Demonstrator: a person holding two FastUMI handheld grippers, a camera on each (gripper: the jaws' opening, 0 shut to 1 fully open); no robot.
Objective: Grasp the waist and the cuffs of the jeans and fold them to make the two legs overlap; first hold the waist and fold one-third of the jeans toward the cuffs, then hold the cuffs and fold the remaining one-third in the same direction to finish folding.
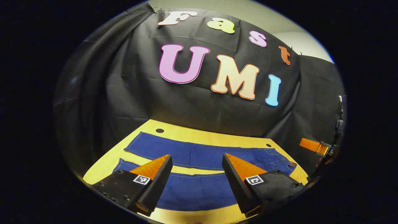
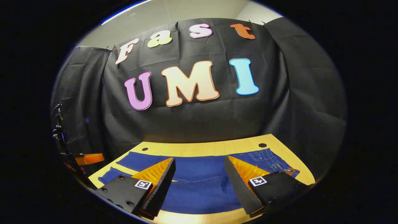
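We see the jeans (image 1: 199,155) lying flat on the yellow table (image 1: 186,132), both legs spread apart in a shallow V, not yet overlapped. Taking the jeans as our landmark, the left gripper (image 1: 197,164) hovers above their middle with its fingers spread wide and nothing between them; the right gripper (image 2: 199,168) hangs over them nearer the waist end, equally spread and empty. The waist (image 2: 276,163), with its pockets and button, lies toward the right edge of the table, the cuffs (image 1: 130,149) at the opposite end. We judge denim soft but fairly heavy and stiff at the seams, so the thick waistband and hemmed cuffs should give the firmest pinch.
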